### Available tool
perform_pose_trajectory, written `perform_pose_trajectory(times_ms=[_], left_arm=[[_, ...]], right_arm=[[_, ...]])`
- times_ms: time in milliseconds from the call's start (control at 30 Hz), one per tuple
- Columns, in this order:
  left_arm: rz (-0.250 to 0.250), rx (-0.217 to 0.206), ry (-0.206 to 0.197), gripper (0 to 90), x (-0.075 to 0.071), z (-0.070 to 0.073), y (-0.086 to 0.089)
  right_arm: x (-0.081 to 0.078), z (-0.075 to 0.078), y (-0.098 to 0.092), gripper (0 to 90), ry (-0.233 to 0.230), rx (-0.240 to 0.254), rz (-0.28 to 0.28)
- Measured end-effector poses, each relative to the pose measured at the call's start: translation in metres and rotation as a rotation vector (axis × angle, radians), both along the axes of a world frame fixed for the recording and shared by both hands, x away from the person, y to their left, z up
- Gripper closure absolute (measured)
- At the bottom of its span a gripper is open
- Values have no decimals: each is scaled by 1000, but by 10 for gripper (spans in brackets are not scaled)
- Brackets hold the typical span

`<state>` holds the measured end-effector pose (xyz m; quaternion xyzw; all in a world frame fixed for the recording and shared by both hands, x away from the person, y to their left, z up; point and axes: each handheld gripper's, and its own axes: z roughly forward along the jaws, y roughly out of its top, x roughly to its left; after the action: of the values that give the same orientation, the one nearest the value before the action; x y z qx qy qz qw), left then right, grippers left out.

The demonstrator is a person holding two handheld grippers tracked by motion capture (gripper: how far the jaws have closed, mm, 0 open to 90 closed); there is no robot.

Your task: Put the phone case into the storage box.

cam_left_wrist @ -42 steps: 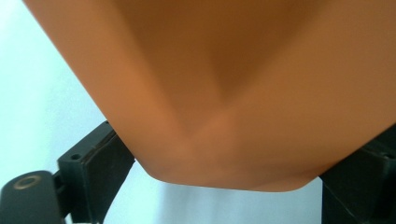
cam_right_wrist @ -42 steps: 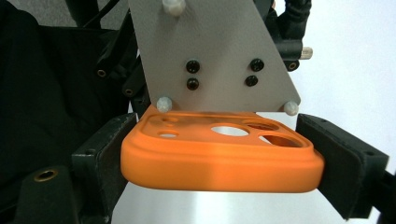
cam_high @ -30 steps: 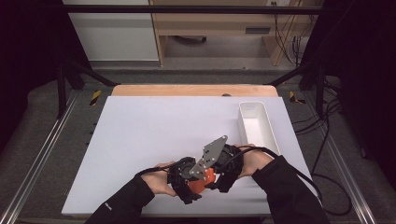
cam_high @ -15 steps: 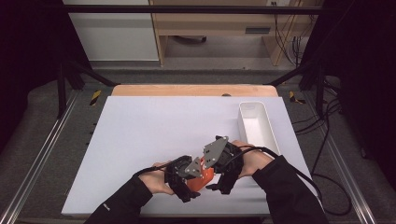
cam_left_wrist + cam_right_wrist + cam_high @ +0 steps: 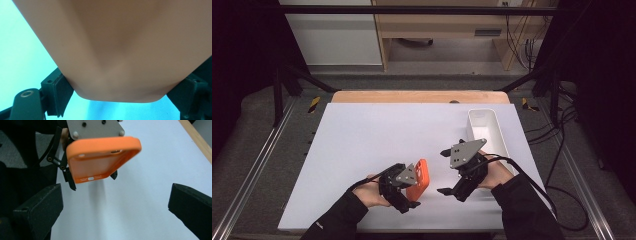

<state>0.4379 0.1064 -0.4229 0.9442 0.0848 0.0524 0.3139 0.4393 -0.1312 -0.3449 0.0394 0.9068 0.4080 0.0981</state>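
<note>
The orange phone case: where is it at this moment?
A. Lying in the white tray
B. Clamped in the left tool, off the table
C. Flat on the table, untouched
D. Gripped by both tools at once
B: the left tool is clamped on the orange phone case, as the right gripper view shows it raised above the table, while the right tool stands open and apart.

— What colour is the case in my left claw (image 5: pixel 408 195)?
— The phone case (image 5: pixel 419 179) is plain orange, no pattern.
— My claws?
— Both black, each with a grey plate; the right claw (image 5: pixel 446 171) too.
— The surface (image 5: pixel 377 135)?
— White, wooden edge. The tray (image 5: pixel 484 131) is white.
</note>
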Motion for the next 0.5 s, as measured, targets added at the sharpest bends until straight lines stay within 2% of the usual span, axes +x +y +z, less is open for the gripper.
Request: perform_pose_trajectory(times_ms=[200, 267, 500], left_arm=[[17, -52, 3, 153, 1, -1, 5], [13, -48, -4, 153, 1, 0, 5], [5, -99, -4, 153, 1, 4, 8]], right_arm=[[1, -9, -3, 11, 26, 53, -27], [1, -11, -3, 15, 26, 60, -29], [0, -13, 1, 16, 30, 90, -32]])
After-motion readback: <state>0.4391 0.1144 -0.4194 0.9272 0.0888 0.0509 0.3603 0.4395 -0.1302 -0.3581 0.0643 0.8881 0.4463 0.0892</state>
